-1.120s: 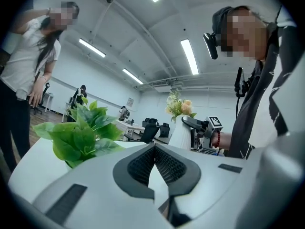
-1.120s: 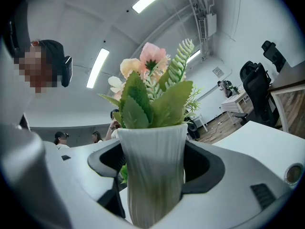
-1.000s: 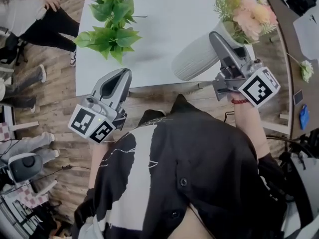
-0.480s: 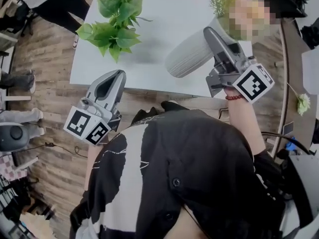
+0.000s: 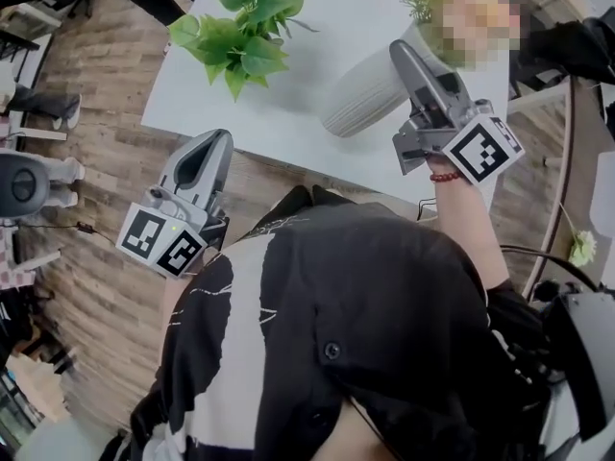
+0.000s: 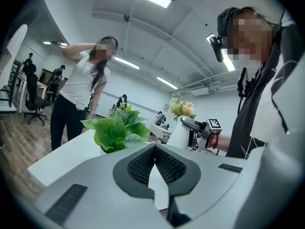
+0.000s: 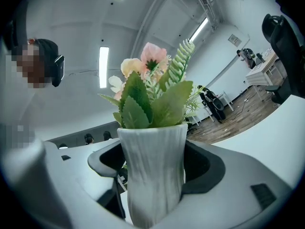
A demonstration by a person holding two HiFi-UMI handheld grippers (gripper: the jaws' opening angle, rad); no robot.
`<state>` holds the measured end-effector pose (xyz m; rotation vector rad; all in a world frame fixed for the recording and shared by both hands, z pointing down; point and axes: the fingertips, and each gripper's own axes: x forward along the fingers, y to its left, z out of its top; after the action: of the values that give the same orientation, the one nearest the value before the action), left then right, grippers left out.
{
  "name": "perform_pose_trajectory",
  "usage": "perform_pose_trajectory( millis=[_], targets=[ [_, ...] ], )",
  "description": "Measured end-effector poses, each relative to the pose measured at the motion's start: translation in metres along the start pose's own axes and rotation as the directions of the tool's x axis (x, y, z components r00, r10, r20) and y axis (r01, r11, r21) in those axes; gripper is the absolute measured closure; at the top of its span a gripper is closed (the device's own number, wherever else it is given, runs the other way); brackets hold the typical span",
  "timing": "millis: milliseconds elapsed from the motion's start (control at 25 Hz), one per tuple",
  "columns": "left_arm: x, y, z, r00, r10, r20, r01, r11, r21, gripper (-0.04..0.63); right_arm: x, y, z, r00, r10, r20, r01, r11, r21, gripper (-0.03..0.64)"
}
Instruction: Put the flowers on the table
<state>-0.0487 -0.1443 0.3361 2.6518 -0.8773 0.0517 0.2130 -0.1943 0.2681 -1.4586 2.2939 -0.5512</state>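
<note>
Right fingers (image 7: 206, 168) clamp vase (image 7: 152, 175) over white table (image 5: 332, 17); left fingers (image 6: 139, 166) together; wooden floor (image 5: 101, 99).

Flowers (image 7: 150, 75): one pink bloom, one cream, a pale green spike and broad green leaves, standing in a white ribbed vase (image 7: 151, 194). The vase is clamped at its waist in my right gripper (image 7: 152, 161). Head view puts it over the white table (image 5: 269, 113), near its front right part; I cannot tell whether the base touches.

Head view steeply down over table (image 5: 327, 17); gripper views level, vase (image 5: 360, 89) in both.
</note>
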Motion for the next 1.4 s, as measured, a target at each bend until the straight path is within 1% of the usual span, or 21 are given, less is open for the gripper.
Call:
perform_pose_trajectory(
  millis=[240, 400, 600, 720, 1000, 1120, 1240, 1400],
  targets=[
    [-0.028, 0.008, 0.006, 0.993, 0.112, 0.022, -0.112, 0.994, 0.001, 0.584, 0.028, -0.003, -0.017, 0.999, 0.017, -0.037, -0.02, 0.996, -0.082, 0.261],
    [-0.051, 0.014, 0.004, 0.982, 0.19, 0.025, -0.19, 0.982, -0.009, 0.584, 0.046, -0.006, -0.033, 0.998, 0.047, -0.044, -0.05, 0.997, -0.056, 0.261],
    [-0.07, 0.019, 0.001, 0.966, 0.258, 0.033, -0.257, 0.966, -0.025, 0.584, 0.059, -0.017, -0.041, 0.999, 0.008, -0.049, -0.011, 0.999, -0.051, 0.261],
    [-0.077, 0.023, 0.0, 0.958, 0.286, 0.034, -0.285, 0.958, -0.03, 0.584, 0.067, -0.021, -0.046, 0.999, 0.006, -0.048, -0.008, 0.999, -0.043, 0.261],
    [-0.087, 0.024, -0.003, 0.943, 0.33, 0.048, -0.328, 0.944, -0.044, 0.584, 0.079, -0.034, -0.06, 0.997, -0.015, -0.081, 0.011, 0.999, -0.039, 0.261],
    [-0.091, 0.027, -0.001, 0.936, 0.348, 0.058, -0.346, 0.937, -0.044, 0.584, 0.084, -0.035, -0.065, 0.996, -0.009, -0.094, 0.006, 0.999, -0.034, 0.261],
    [-0.092, 0.027, -0.004, 0.933, 0.356, 0.056, -0.353, 0.934, -0.055, 0.584, 0.086, -0.037, -0.068, 0.994, -0.008, -0.105, 0.005, 0.999, -0.033, 0.261],
    [-0.093, 0.028, -0.005, 0.93, 0.363, 0.055, -0.36, 0.931, -0.057, 0.584, 0.091, -0.038, -0.066, 0.996, -0.021, -0.092, 0.017, 0.999, -0.044, 0.261]
  ],
)
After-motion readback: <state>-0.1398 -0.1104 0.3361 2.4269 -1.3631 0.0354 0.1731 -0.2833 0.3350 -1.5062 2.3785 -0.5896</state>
